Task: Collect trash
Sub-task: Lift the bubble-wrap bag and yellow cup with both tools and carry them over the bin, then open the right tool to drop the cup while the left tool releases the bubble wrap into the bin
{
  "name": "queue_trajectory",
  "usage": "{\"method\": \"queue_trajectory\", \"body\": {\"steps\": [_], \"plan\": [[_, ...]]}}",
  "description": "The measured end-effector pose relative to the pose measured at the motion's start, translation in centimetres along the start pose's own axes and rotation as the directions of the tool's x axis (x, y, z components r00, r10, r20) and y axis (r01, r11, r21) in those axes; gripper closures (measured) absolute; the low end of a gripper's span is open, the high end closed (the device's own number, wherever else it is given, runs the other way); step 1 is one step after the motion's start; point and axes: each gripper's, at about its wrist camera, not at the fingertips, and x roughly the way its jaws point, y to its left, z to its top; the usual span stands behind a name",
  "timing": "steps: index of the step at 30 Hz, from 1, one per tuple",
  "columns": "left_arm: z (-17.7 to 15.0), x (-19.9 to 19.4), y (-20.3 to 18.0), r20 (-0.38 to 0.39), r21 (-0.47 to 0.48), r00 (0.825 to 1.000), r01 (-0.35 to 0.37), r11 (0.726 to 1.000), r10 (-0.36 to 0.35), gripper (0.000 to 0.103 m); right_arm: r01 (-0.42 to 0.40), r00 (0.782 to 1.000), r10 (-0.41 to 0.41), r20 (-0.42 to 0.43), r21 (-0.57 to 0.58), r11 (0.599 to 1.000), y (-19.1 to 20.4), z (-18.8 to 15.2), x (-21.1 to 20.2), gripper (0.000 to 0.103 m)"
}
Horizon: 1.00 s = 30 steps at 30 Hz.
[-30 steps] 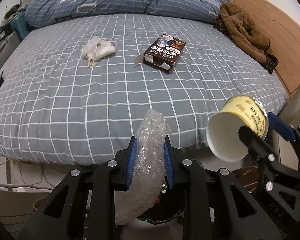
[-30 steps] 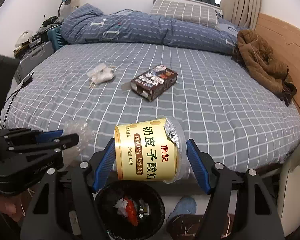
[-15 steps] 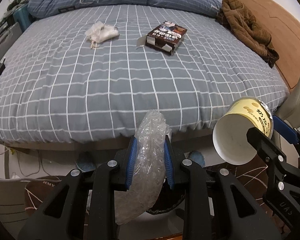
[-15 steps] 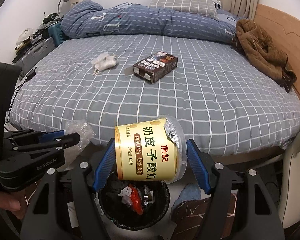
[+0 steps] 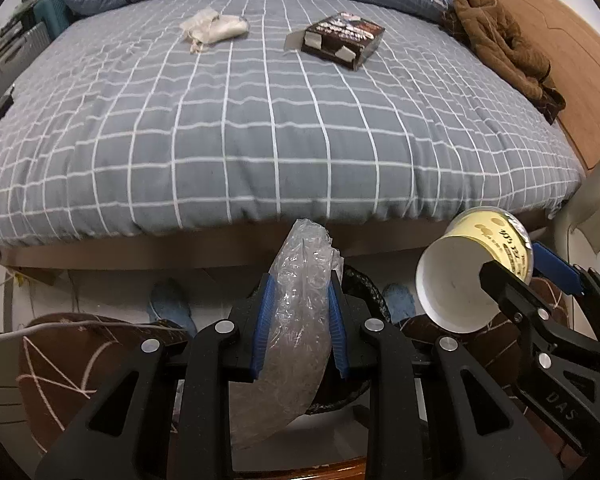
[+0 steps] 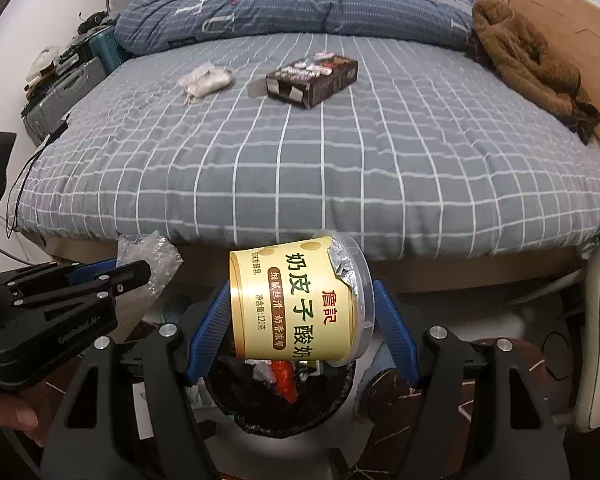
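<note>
L claw (image 5: 299, 322) clamps plastic wrap (image 5: 296, 320) | R claw (image 5: 516, 276) grips yogurt cup (image 5: 460, 276) | box (image 5: 342, 40), tissue wad (image 5: 214, 29) on bed (image 5: 260, 140)

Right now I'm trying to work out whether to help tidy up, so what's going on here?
A person is clearing trash with two handheld tools. The left gripper is shut on a crumpled plastic bag, and the right gripper holds a yellow yogurt cup on its side above the trash bin, which already has litter inside. Neither piece has been dropped yet. A brown box and a white wad lie on the bed.
</note>
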Motion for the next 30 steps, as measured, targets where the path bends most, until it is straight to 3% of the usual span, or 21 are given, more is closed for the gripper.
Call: {"method": "queue_trajectory", "body": {"steps": [13, 26, 30], "plan": [[-3.7, 2.8, 1.3, -0.057, -0.026, 0.998, -0.013, 1.0, 0.011, 0.077, -0.021, 0.994, 0.02, -0.111, -0.004, 1.0, 1.4, -3.8, 3.7, 0.035], [-7.1, 5.8, 4.2, -0.134, -0.07, 0.99, -0.058, 0.996, 0.049, 0.077, -0.035, 0.971, 0.026, -0.238, -0.03, 0.999, 3.7, -7.1, 8.6, 0.034], [-7.1, 6.4, 4.0, -0.143, -0.064, 0.988, -0.061, 0.996, 0.051, 0.078, -0.016, 0.971, 0.012, -0.239, -0.013, 1.0, 3.0, -7.3, 9.0, 0.016]]}}
